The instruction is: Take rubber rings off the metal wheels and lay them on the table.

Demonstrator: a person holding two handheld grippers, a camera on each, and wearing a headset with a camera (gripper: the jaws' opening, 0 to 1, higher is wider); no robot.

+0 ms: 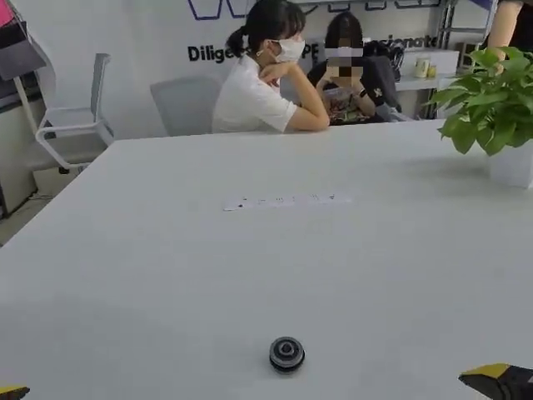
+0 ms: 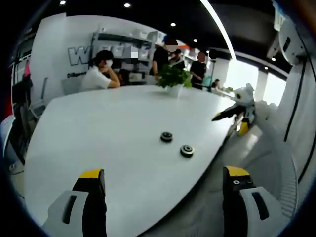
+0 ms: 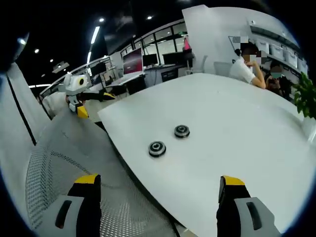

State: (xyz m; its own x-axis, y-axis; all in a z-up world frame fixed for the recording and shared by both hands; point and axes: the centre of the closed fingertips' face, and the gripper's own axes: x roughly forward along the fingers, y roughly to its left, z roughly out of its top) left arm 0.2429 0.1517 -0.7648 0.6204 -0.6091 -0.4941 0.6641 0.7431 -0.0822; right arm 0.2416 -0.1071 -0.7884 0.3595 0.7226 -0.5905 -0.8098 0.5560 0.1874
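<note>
Left gripper: jaws spread wide with nothing between them. It is held at the near edge of the table, whose rim runs up between the two fingers.
Right gripper: jaws also wide apart and empty, at the same table edge. Its right finger is over the tabletop and its left finger is over a grey mesh surface.
Wheels: two, lying flat on the table ahead of both grippers. They sit near each other without touching, and neither gripper touches them.
Edge wheel: ahead and a little right of the left gripper, close to the table rim. For the right gripper, the edge wheel is straight ahead.
Inner wheel: just beyond the edge wheel, further onto the table. From the right gripper, the inner wheel lies ahead and slightly right.
Rings: each wheel shows a dark outer band round a paler metal hub. It is too small to tell more.
Head view: one wheel lies between the left gripper and the right gripper, well apart from both. I cannot tell which of the two wheels it is.
Gripper to gripper: well apart. The right gripper is off to the left gripper's right, and the left gripper is off to the right gripper's left.
Plant: far beyond the wheels, towards the right gripper's side.
People: seated at the table's far end.
</note>
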